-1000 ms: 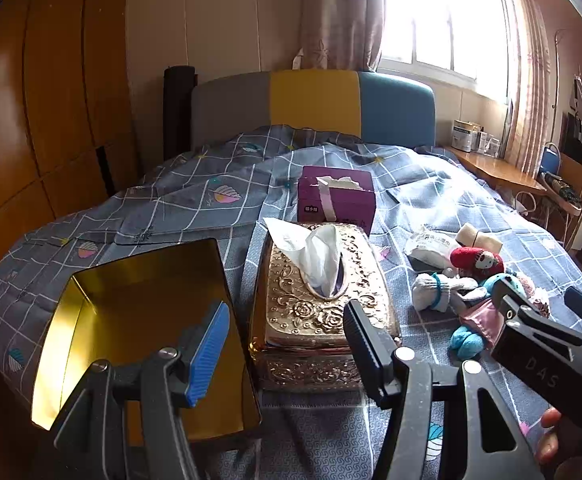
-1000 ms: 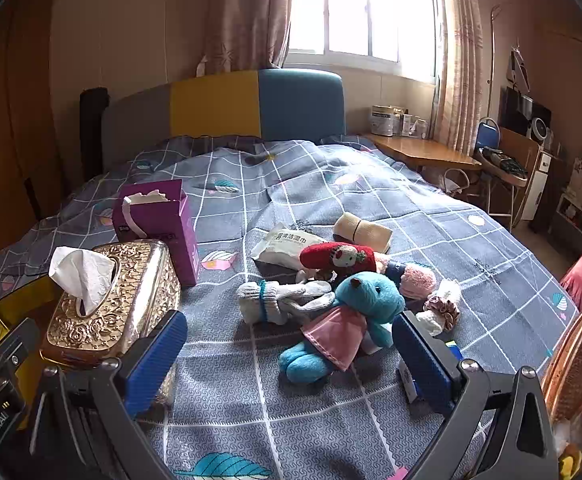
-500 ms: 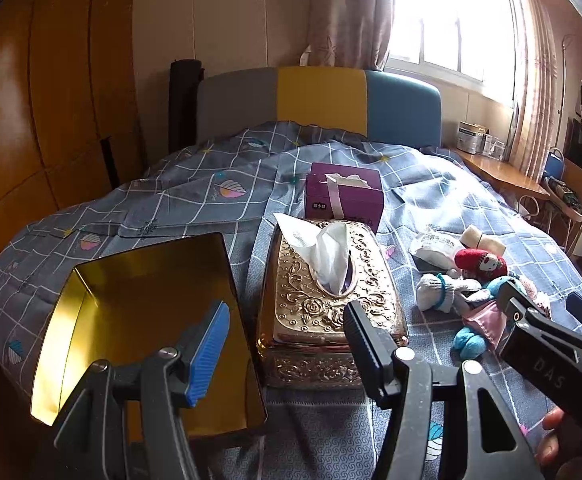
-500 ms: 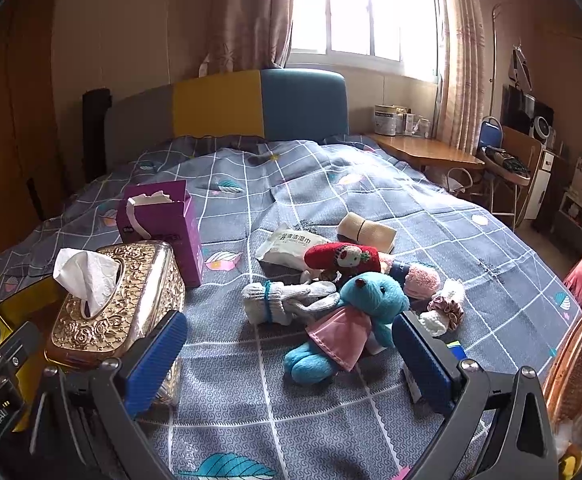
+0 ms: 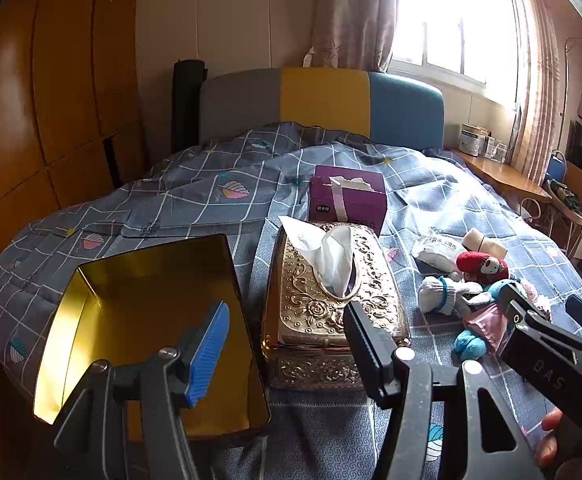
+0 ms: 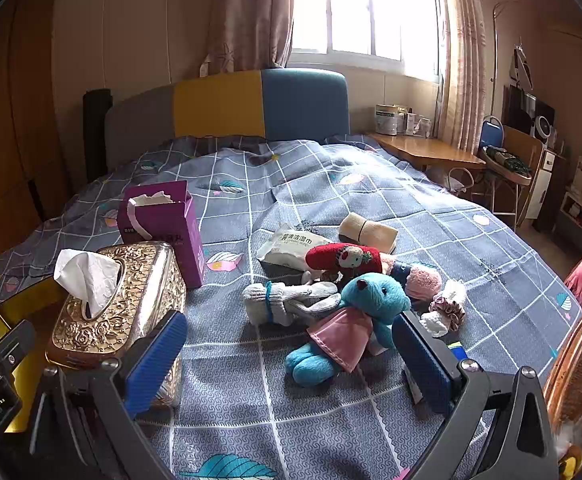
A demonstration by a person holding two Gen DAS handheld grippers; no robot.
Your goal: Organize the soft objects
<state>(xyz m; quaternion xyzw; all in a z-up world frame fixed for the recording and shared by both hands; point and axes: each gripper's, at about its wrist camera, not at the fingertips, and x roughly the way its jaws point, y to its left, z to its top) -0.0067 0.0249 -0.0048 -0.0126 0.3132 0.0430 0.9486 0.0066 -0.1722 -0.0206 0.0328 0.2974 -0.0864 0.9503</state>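
Note:
A pile of soft things lies on the bed: a blue teddy in a pink dress [image 6: 355,316], a grey-white sock roll [image 6: 281,306], a red doll [image 6: 345,259], a pink plush [image 6: 423,282], a scrunchie [image 6: 447,312], a wet-wipes pack [image 6: 293,246] and a beige cloth roll [image 6: 367,231]. My right gripper [image 6: 291,352] is open and empty, just short of the teddy. My left gripper [image 5: 287,340] is open and empty, above the gap between an empty gold tin [image 5: 147,312] and an ornate gold tissue box [image 5: 331,292]. The pile shows at the right in the left wrist view [image 5: 467,284].
A purple tissue box [image 6: 163,220] stands behind the gold tissue box [image 6: 119,300]. A wicker basket [image 6: 579,364] is at the right edge. A wooden desk [image 6: 427,150] and chair stand beyond the bed. The bed [image 6: 291,184] has a grey checked cover.
Both grippers have drawn back and risen slightly, so the objects sit a little lower in view. Both stay open and empty. Nothing on the bed has moved.

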